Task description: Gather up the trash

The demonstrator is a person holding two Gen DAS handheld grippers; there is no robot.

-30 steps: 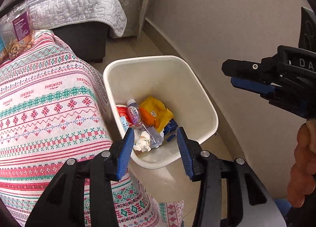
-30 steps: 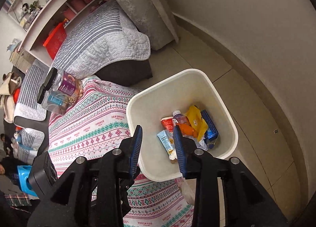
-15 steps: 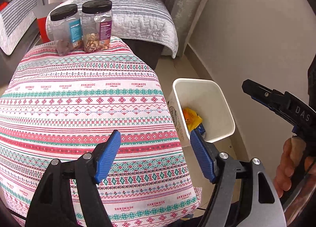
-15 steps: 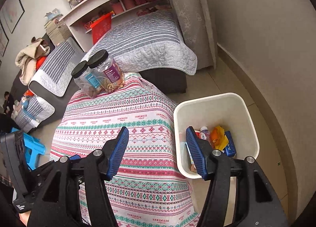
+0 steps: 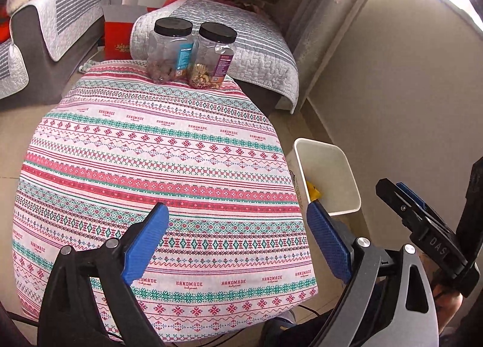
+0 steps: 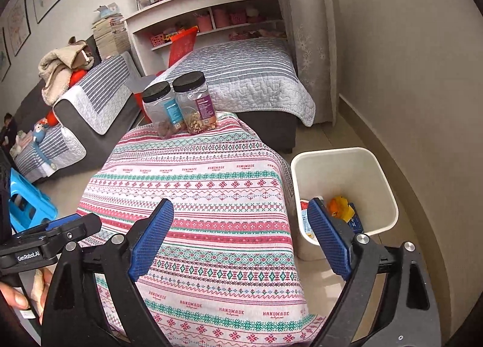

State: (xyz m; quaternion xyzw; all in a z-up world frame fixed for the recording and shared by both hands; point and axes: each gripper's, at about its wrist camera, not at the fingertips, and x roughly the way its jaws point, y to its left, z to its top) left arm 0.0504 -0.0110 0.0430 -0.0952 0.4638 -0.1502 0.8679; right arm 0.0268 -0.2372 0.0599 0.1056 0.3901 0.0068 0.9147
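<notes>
A white waste bin (image 6: 347,171) stands on the floor to the right of a table under a patterned cloth (image 6: 196,184). Inside the bin lie an orange-yellow wrapper (image 6: 341,208), a blue pack and other packaging. The left wrist view shows only the bin's (image 5: 329,178) far wall and a yellow scrap (image 5: 313,190). My left gripper (image 5: 237,214) hovers over the near part of the cloth (image 5: 151,150), its jaws opening, with nothing between them. My right gripper (image 6: 241,206) hangs over the table's right side beside the bin, jaws also opening and empty.
Two clear jars with black lids (image 5: 173,51) (image 5: 215,57) stand at the table's far edge. Behind them are a quilted daybed (image 6: 241,75), a grey sofa (image 6: 90,105) and shelves (image 6: 211,14). A blue stool (image 6: 27,205) is at the left, and a beige wall (image 6: 407,75) runs along the right.
Both grippers have pulled back and risen from above the bin to over the table. Their jaws have spread much wider. The bin now lies at the right of both views.
</notes>
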